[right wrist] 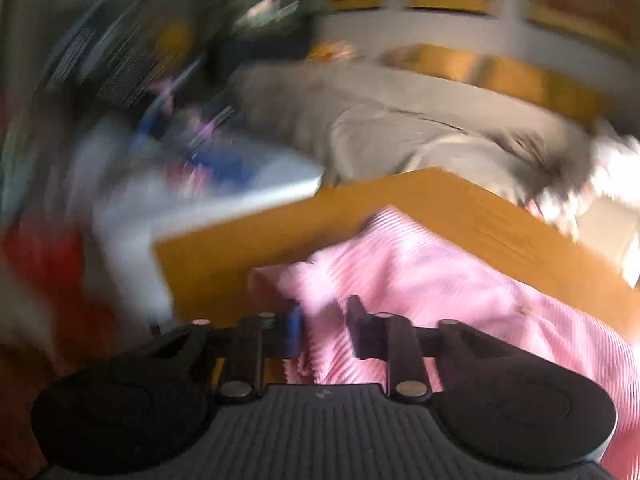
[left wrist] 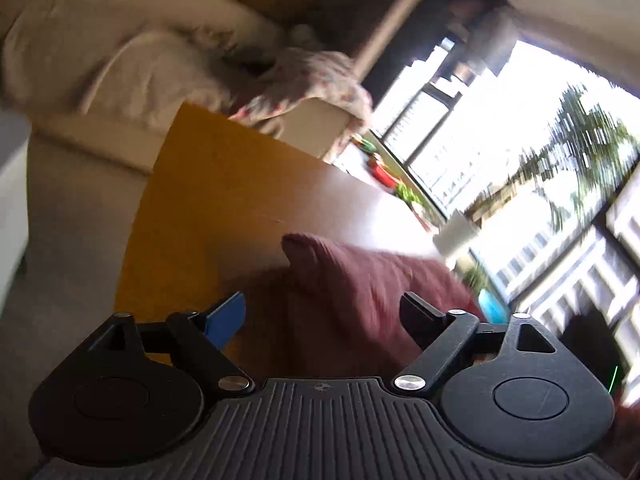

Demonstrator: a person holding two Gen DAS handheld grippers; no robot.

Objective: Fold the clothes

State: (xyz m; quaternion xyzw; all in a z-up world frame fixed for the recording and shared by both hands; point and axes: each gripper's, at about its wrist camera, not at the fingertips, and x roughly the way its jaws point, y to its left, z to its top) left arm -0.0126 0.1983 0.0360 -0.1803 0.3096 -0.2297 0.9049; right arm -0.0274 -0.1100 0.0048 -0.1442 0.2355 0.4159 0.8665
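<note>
Strong daylight from my window point(left wrist: 500, 128) overexposes the left view; glare lies on the table point(left wrist: 240, 200). My right view is heavily motion-blurred, edges curved.

My left gripper point(left wrist: 322, 316) is black plastic: a ribbed grey-black deck, two round hubs flanking it, silver pivot screws on the linkage arms, one blue finger pad. My right gripper point(right wrist: 322, 326) matches, blurred.
</note>
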